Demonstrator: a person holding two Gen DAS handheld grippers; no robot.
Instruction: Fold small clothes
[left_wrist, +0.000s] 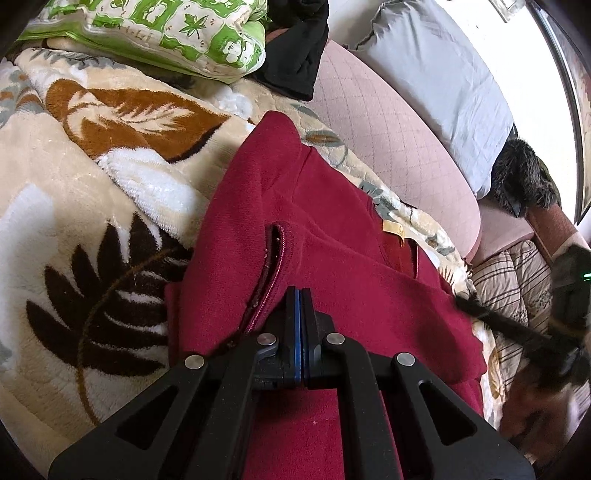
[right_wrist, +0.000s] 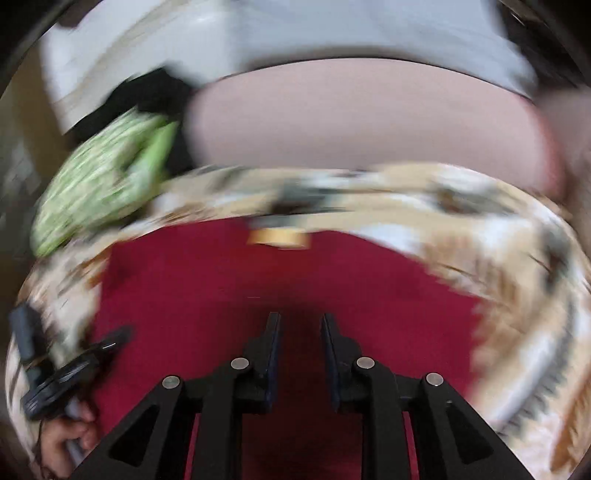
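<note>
The left gripper (left_wrist: 299, 295) has its jaws pressed together, apparently holding nothing, just above a dark red fleece garment (left_wrist: 325, 236) spread ahead of it on a leaf-patterned blanket (left_wrist: 74, 206). The right gripper (right_wrist: 300, 321), blurred, hovers over the same garment with jaws apart. The fleece looks light, soft and limp, so it is probably best pinched at an edge or a corner.
</note>
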